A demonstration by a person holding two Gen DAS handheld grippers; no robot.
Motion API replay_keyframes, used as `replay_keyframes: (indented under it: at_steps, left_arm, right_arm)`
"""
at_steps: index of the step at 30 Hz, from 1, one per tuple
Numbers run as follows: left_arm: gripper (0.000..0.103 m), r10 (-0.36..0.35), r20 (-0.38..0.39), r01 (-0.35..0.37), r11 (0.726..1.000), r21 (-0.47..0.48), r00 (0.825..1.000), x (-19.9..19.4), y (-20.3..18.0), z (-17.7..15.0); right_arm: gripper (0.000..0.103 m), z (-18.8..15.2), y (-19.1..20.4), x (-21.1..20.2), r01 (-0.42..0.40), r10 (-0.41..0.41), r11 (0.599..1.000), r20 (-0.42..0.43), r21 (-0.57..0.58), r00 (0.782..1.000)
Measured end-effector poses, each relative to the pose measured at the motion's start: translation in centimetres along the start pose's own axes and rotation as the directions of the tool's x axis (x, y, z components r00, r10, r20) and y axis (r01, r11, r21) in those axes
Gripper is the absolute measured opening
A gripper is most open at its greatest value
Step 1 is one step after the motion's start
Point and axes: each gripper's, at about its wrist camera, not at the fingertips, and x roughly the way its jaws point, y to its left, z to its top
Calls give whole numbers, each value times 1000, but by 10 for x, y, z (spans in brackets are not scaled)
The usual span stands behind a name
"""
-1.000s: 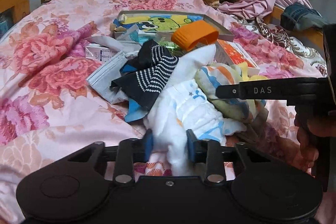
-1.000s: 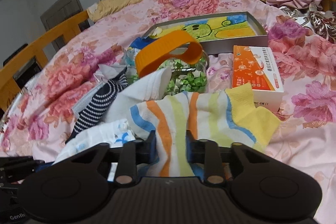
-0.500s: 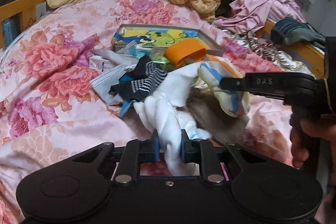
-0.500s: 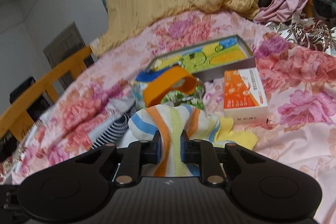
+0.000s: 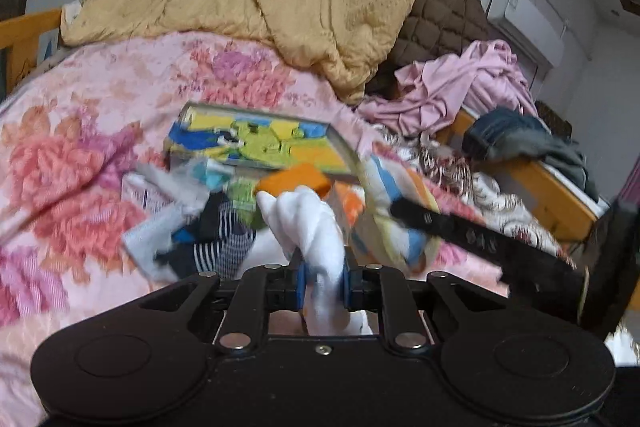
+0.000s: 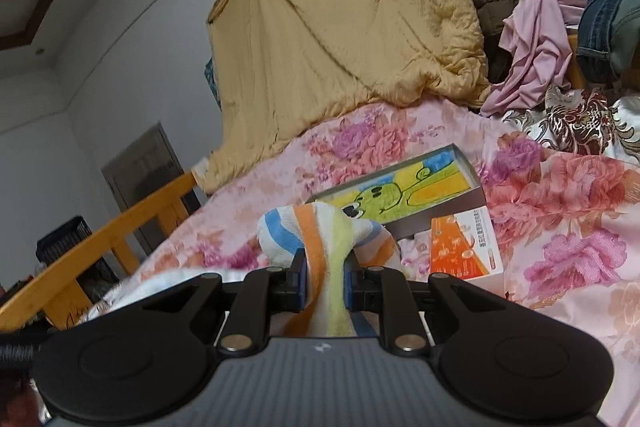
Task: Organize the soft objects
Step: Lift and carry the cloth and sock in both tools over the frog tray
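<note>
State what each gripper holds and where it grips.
Left gripper pinches the white sock across a bunched middle fold. Right gripper pinches the striped sock across its bunched midsection.

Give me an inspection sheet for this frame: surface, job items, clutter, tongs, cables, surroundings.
Surface: pink floral bedspread, rumpled.
Job's things: white sock clamped in the left tongs; striped sock clamped in the right tongs; dark striped sock lying in the pile.
Clutter: cartoon picture box, orange-and-white carton, orange band, face mask; the left view is motion-blurred.
Grippers: both tongs shut on fabric, and the right one crosses the left view.
Cables: nothing seen.
Surroundings: yellow quilt, brown quilted cover, pink garment, jeans, wooden bed rail, wall air conditioner.
</note>
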Motion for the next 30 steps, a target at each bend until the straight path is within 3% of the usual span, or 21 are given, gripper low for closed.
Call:
replay_keyframes:
  at_steps: [8,13,20,30]
  left_arm:
    - [18,-24,70,22,999,34,997,11,3,47]
    - [18,-19,88,18,1000,10,996,33,9,72]
    - [18,-5,134,10,999,-38,991,75,15,107]
    - [18,97,151,-94,995,-23,984,161,16,153]
  right_arm:
    - [19,8,-12,2,-27,25,997,28,69,999]
    - [19,23,-15,25,-13,14,1000,41,-25,999]
    - [19,54,-38,78,7,-5,1000,75,-23,997]
    - [19,90,-84,164,-8,0,998,123,67,992]
